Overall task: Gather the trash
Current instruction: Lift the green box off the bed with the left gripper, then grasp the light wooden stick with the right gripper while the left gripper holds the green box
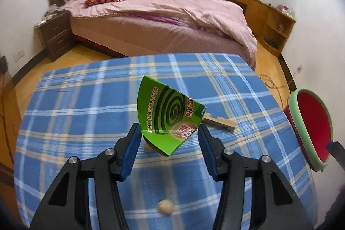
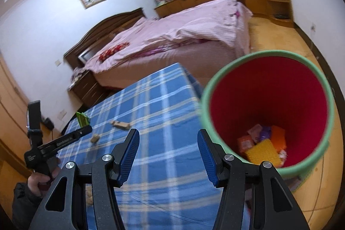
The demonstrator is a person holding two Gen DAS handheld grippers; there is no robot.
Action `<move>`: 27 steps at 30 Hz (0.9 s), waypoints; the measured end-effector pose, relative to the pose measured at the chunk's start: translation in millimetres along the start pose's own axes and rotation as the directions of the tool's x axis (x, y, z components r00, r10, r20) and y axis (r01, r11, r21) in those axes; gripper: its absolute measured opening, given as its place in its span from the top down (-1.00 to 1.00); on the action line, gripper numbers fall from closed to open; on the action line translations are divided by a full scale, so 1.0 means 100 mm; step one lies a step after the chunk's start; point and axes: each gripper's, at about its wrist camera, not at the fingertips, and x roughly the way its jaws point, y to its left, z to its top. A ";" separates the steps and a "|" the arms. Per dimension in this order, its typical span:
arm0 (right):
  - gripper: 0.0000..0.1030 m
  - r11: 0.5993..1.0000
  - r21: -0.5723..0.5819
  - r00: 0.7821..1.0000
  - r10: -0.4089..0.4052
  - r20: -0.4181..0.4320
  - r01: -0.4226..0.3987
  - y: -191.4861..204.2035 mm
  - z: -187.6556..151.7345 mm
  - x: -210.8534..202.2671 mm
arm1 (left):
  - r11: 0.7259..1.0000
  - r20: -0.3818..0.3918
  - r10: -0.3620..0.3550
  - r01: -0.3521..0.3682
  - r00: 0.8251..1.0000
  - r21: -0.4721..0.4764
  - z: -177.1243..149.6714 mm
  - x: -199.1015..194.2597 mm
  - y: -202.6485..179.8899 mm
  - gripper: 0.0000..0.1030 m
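My left gripper is shut on a bent green mosquito-coil box, held tilted above the blue plaid table. From the right wrist, that gripper shows at far left in a person's hand, with a corner of the green box behind it. My right gripper is open over the table's right part with nothing between its fingers. Just right of it stands a red bin with a green rim, with several coloured wrappers at its bottom. The bin's rim also shows at the right edge.
A wooden piece lies on the cloth behind the box. A small beige lump sits near the front, another near the left gripper. A pink bed, a nightstand and wooden cabinets stand beyond the table.
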 end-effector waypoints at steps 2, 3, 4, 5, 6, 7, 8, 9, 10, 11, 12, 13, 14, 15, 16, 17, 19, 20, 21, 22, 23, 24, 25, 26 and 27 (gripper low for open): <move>-0.12 1.000 -0.026 1.000 0.011 -0.017 -0.011 0.15 0.03 0.12 | 0.999 0.021 0.014 -0.013 1.000 -0.030 -0.04 -0.07 0.13 -0.05; -0.12 0.999 -0.042 0.999 0.016 -0.035 -0.017 0.24 0.04 0.22 | 0.999 0.028 0.022 -0.021 0.999 -0.041 -0.06 -0.08 0.18 -0.05; -0.12 0.998 -0.050 0.998 0.021 -0.053 -0.023 0.31 0.05 0.30 | 0.998 0.034 0.037 -0.035 0.999 -0.054 -0.09 -0.09 0.24 -0.05; -0.12 0.998 -0.055 0.998 0.026 -0.065 -0.030 0.36 0.06 0.36 | 0.997 0.037 0.048 -0.046 0.998 -0.061 -0.11 -0.09 0.28 -0.05; -0.11 0.997 -0.065 0.995 0.037 -0.087 -0.043 0.46 0.06 0.47 | 0.996 0.039 0.057 -0.054 0.998 -0.073 -0.14 -0.09 0.34 -0.05; -0.11 0.996 -0.073 0.994 0.040 -0.100 -0.048 0.51 0.07 0.54 | 0.994 0.039 0.061 -0.058 0.997 -0.088 -0.16 -0.08 0.40 -0.05; -0.11 0.995 -0.086 0.992 0.040 -0.117 -0.050 0.59 0.07 0.64 | 0.993 0.038 0.062 -0.058 0.997 -0.105 -0.18 -0.06 0.46 -0.05; -0.11 0.994 -0.094 0.991 0.040 -0.124 -0.052 0.63 0.07 0.69 | 0.991 0.039 0.063 -0.058 0.997 -0.119 -0.20 -0.06 0.50 -0.05; -0.11 0.992 -0.111 0.990 0.042 -0.137 -0.057 0.71 0.07 0.80 | 0.990 0.041 0.066 -0.060 0.997 -0.132 -0.22 -0.05 0.54 -0.05; -0.11 0.991 -0.124 0.989 0.040 -0.146 -0.059 0.76 0.07 0.87 | 0.988 0.045 0.072 -0.065 0.996 -0.143 -0.23 -0.05 0.58 -0.05; -0.11 0.989 -0.140 0.987 0.035 -0.154 -0.057 0.81 0.07 0.94 | 0.985 0.051 0.080 -0.071 0.995 -0.155 -0.25 -0.05 0.61 -0.05; -0.11 0.986 -0.160 0.986 0.029 -0.163 -0.056 0.85 0.06 1.02 | 0.983 0.062 0.083 -0.071 0.995 -0.172 -0.27 -0.05 0.65 -0.05; -0.11 0.983 -0.176 0.985 0.023 -0.170 -0.053 0.88 0.05 1.07 | 0.981 0.067 0.082 -0.068 0.994 -0.181 -0.28 -0.06 0.69 -0.05; -0.11 0.978 -0.203 0.983 0.006 -0.181 -0.043 0.94 0.04 1.18 | 0.980 0.070 0.079 -0.065 0.994 -0.188 -0.29 -0.05 0.71 -0.05; -0.11 0.975 -0.219 0.982 -0.004 -0.189 -0.038 0.97 0.03 1.24 | 0.980 0.071 0.075 -0.061 0.995 -0.190 -0.30 -0.05 0.73 -0.05; -0.11 0.972 -0.234 0.980 -0.014 -0.198 -0.034 1.01 0.02 1.30 | 0.980 0.073 0.074 -0.059 0.995 -0.189 -0.30 -0.04 0.74 -0.05; -0.11 0.963 -0.268 0.977 -0.029 -0.210 -0.029 1.08 0.01 1.45 | 0.981 0.076 0.073 -0.058 0.994 -0.186 -0.31 -0.03 0.74 -0.05; -0.11 0.960 -0.277 0.977 -0.033 -0.208 -0.026 1.10 0.01 1.49 | 0.981 0.076 0.074 -0.059 0.994 -0.186 -0.31 -0.03 0.74 -0.05; -0.11 0.956 -0.294 0.978 -0.043 -0.205 -0.020 1.14 0.00 1.55 | 0.981 0.075 0.073 -0.058 0.994 -0.187 -0.31 -0.01 0.75 -0.05; -0.11 0.953 -0.303 0.979 -0.050 -0.200 -0.013 1.16 0.00 1.59 | 0.980 0.073 0.071 -0.056 0.995 -0.191 -0.32 -0.01 0.76 -0.05; -0.10 0.952 -0.307 0.979 -0.053 -0.198 -0.010 1.17 0.00 1.61 | 0.979 0.070 0.070 -0.055 0.995 -0.196 -0.32 0.00 0.76 -0.05; -0.04 0.950 -0.311 0.977 -0.057 -0.204 -0.009 1.18 0.00 1.67 | 0.978 0.067 0.070 -0.055 0.995 -0.201 -0.31 0.01 0.77 -0.05; 0.00 0.949 -0.314 0.975 -0.061 -0.212 -0.009 1.19 0.01 1.71 | 0.978 0.066 0.068 -0.053 0.996 -0.203 -0.31 0.01 0.78 -0.05; 0.01 0.949 -0.316 0.974 -0.064 -0.218 -0.009 1.19 0.02 1.75 | 0.978 0.066 0.064 -0.049 0.996 -0.204 -0.31 0.01 0.78 -0.05; 0.02 0.948 -0.319 0.973 -0.066 -0.222 -0.008 1.19 0.02 1.78 | 0.978 0.066 0.063 -0.049 0.996 -0.203 -0.31 0.01 0.77 -0.05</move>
